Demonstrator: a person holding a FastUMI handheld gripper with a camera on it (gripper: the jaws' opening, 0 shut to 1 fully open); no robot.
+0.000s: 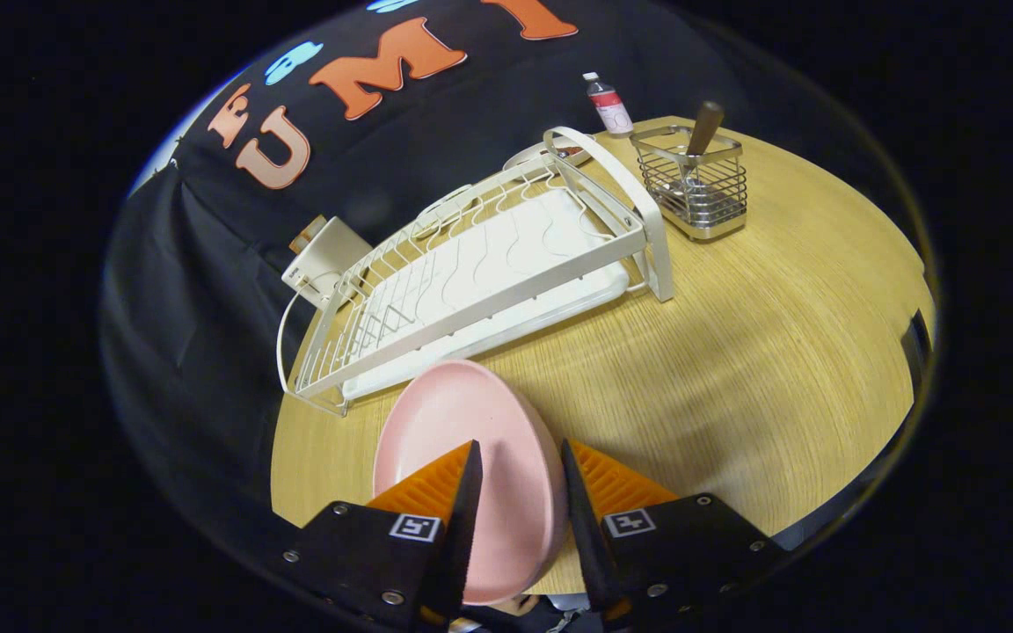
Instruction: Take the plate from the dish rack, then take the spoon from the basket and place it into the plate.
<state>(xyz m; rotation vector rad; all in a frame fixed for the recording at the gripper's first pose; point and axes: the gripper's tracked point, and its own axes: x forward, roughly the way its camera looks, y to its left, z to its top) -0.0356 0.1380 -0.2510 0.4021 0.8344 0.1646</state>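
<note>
A pink plate sits between the fingers of my gripper, which is shut on its rim, one finger on the inner face and the other on the outside. The plate is tilted and hangs just over the wooden table, in front of the white wire dish rack. The rack's slots hold nothing. Beyond the rack's far end stands a wire basket with a spoon upright in it, its brown handle sticking out of the top.
A small bottle with a red label stands behind the basket. A white box lies behind the rack's near end, by the black cloth wall. The table's edge curves off past the basket.
</note>
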